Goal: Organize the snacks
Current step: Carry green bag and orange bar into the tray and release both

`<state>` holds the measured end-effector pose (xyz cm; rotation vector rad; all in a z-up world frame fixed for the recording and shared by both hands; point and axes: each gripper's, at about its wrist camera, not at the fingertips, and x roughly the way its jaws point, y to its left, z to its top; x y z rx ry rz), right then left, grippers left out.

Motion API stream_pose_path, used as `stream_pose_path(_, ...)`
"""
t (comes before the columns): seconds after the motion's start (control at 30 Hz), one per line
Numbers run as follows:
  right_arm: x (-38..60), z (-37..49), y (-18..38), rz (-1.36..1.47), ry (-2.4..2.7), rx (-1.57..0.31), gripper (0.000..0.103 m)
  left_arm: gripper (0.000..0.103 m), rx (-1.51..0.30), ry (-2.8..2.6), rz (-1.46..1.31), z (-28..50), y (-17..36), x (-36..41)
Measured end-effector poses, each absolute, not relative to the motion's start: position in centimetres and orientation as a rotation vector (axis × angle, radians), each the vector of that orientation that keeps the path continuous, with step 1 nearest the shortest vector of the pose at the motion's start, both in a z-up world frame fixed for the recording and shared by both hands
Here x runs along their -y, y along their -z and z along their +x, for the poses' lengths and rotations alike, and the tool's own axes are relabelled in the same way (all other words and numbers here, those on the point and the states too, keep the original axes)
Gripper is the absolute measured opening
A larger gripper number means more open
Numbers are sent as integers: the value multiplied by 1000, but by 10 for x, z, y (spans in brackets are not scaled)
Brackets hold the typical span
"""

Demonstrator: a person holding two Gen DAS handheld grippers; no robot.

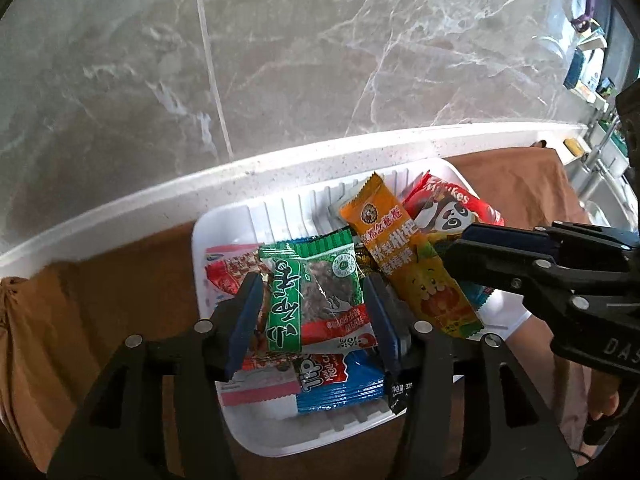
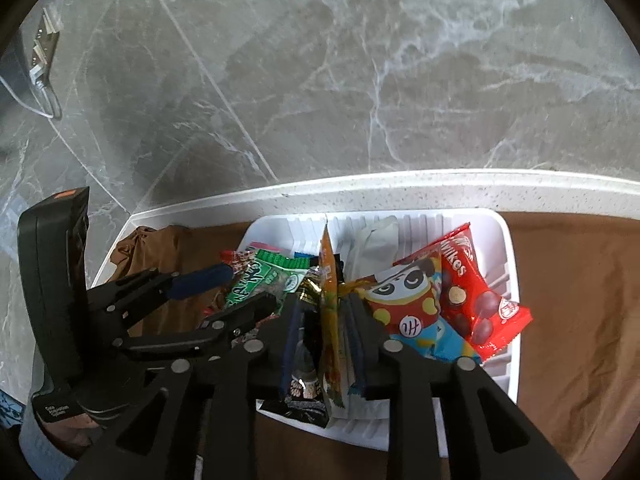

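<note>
Brown cloth (image 1: pixel 120 280) covers the surface at my far left, and the white tray (image 1: pixel 280 208) sits on it, close to the speckled white ledge (image 1: pixel 240 172) behind. The snacks are all in that tray, heaped rather than sorted.

My left gripper (image 1: pixel 312 280) tilts steeply down over the tray's left half. Its blue pads stand on either side of the green packet (image 1: pixel 288 308), which lies flat on top of a red-and-white packet and a blue packet (image 1: pixel 340 388). The jaws are moderately apart, and I see no pad pressing on the wrapper, so I read it as resting on the pile, not gripped. It seems to belong here on the flatter stack.

Further right, the orange stick packet (image 2: pixel 330 304) stands on its long edge between the fingers of my right gripper (image 2: pixel 325 298), which also points down into the tray, its fingers upright on either side of the packet. These jaws are only a little apart; the left finger stands clear of the packet, while the right one is just beside it, perhaps touching. I judge that the packet stays upright by leaning there and against its neighbours.

Beyond it, the panda packet (image 2: pixel 408 304) and the red packet of chocolate balls (image 2: pixel 480 308) lean toward the tray's right wall.
</note>
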<state>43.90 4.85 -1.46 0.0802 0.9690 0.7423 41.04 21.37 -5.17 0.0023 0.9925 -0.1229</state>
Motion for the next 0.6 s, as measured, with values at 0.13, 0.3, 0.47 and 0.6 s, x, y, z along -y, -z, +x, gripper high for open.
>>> stream_pose_path(0.13, -45, 432, 8, 74, -743, -955, 27, 51, -971, 116, 32, 402, 40, -212)
stream_pose_path(0.3, -39, 422, 0, 72, -744, -942, 27, 51, -947, 110, 62, 391, 27, -210)
stream_pose_path(0.47, -35, 409, -8, 60, -745, -924, 28, 51, -925, 111, 84, 377, 14, -207)
stream_pose_path(0.6, -30, 400, -12, 63, -745, -921, 28, 51, -916, 111, 85, 366, 7, -207)
